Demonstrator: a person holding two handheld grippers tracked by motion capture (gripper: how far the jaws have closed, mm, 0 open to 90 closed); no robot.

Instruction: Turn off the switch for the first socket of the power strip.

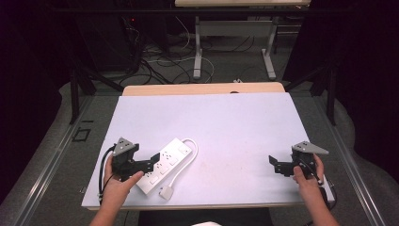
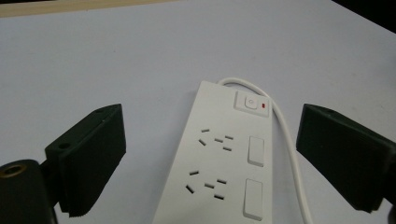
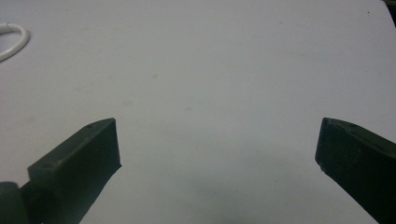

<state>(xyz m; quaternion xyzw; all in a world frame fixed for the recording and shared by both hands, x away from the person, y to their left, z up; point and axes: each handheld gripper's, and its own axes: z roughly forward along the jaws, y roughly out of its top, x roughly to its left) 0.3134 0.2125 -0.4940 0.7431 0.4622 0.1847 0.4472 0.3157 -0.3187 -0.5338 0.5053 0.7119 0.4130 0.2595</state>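
A white power strip lies at an angle on the near left of the white table top. Its white cable loops round to a plug by the front edge. My left gripper is open at the strip's near end. In the left gripper view the power strip lies between the wide-apart jaws of my left gripper, with a gap on each side, and a switch with a red light sits at its far end. My right gripper is open over bare table at the near right, and nothing lies between the jaws of this right gripper.
A bend of the white cable shows far off in the right gripper view. A wooden table edge borders the white top at the back. Beyond it stand desk legs and floor cables. Dark curtains close both sides.
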